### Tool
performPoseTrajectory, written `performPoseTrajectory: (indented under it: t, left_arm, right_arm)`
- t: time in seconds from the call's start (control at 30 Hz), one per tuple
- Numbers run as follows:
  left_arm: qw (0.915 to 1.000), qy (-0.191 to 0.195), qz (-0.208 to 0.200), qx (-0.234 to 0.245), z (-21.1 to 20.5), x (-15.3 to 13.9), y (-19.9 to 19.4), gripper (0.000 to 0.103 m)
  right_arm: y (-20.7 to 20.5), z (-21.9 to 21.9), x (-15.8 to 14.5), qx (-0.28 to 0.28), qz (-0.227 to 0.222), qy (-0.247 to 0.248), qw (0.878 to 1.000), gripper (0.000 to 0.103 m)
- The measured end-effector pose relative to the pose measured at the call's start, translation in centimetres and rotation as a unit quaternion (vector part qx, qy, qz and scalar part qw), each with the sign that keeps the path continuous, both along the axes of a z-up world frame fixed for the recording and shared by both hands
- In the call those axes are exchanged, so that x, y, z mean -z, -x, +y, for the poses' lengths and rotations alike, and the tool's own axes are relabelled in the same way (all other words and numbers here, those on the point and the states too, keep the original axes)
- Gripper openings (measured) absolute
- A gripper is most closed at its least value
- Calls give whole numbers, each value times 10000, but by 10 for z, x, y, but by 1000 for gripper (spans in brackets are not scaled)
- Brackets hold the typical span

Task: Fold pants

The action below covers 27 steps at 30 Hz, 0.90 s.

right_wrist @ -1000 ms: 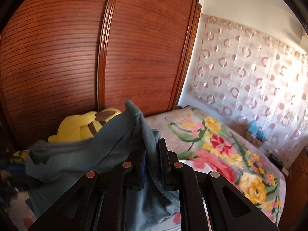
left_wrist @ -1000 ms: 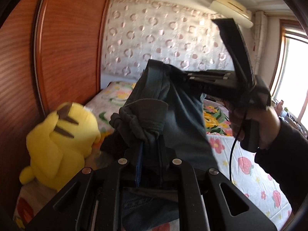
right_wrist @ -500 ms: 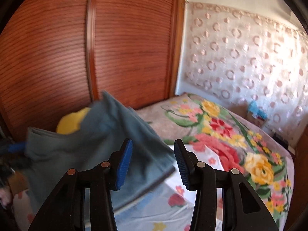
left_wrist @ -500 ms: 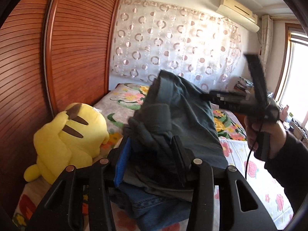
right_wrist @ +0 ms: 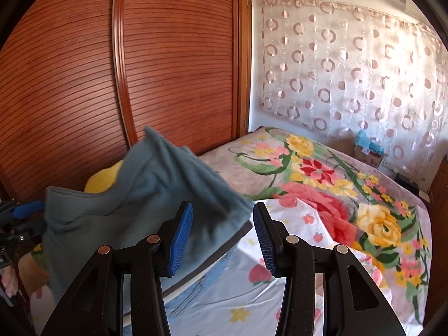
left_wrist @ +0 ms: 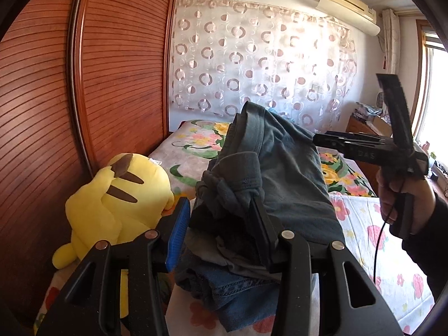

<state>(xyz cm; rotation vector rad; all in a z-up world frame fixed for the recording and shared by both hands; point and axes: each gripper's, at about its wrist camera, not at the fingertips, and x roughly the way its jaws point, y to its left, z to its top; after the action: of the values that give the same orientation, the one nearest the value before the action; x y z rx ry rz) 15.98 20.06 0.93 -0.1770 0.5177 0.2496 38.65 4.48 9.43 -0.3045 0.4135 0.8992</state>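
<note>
On the floral bed [right_wrist: 350, 196], the grey-green pants [left_wrist: 280, 173] sit centre-frame atop a clothes pile [left_wrist: 229, 288], and with left gripper [left_wrist: 221, 235] and right gripper [right_wrist: 222, 235] both released, the unsupported fold may slump sideways.

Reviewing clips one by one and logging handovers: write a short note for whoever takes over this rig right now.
Left gripper: jaws apart, bunched cloth of the grey-green pants lies between them, not clamped.
Right gripper: open, nothing pinched; the pants' edge lies just beyond its fingertips.
Pants: released, draped on a pile of clothes on the bed, beside the yellow plush toy.
Done: pants let go onto the pile.
Left: probably check the fold is neat, then back both grippers away.
</note>
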Motion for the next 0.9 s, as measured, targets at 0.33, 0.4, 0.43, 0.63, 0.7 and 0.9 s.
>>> performPoseTrajectory:
  t: [0.33,0.4,0.43,0.63,0.7,0.9]
  left_arm:
    - [9996,-57,-151,246,-11,-10,17,87]
    - [9994,-114,-151,284,-16,-11,20,96]
    - [9994,-145,-131,298,-19,-12,22,100]
    - [9989,-237,-106,386,-32,-13,36,103]
    - [9988,-207,-101,428,-35,-13,41,103]
    - [9986,-132,-110,495,-41,-12,56,103]
  right_arm:
    - [47,-31,5,-61,18,-136,9999,47]
    - [56,-39,5,-41,27,-173,9998,47]
    - [61,-43,4,-33,31,-181,9998,47]
    - [87,-62,7,29,22,-212,9998,47]
    - [95,-67,8,69,-4,-207,9998,55]
    - [118,-76,12,104,53,-239,9996,73]
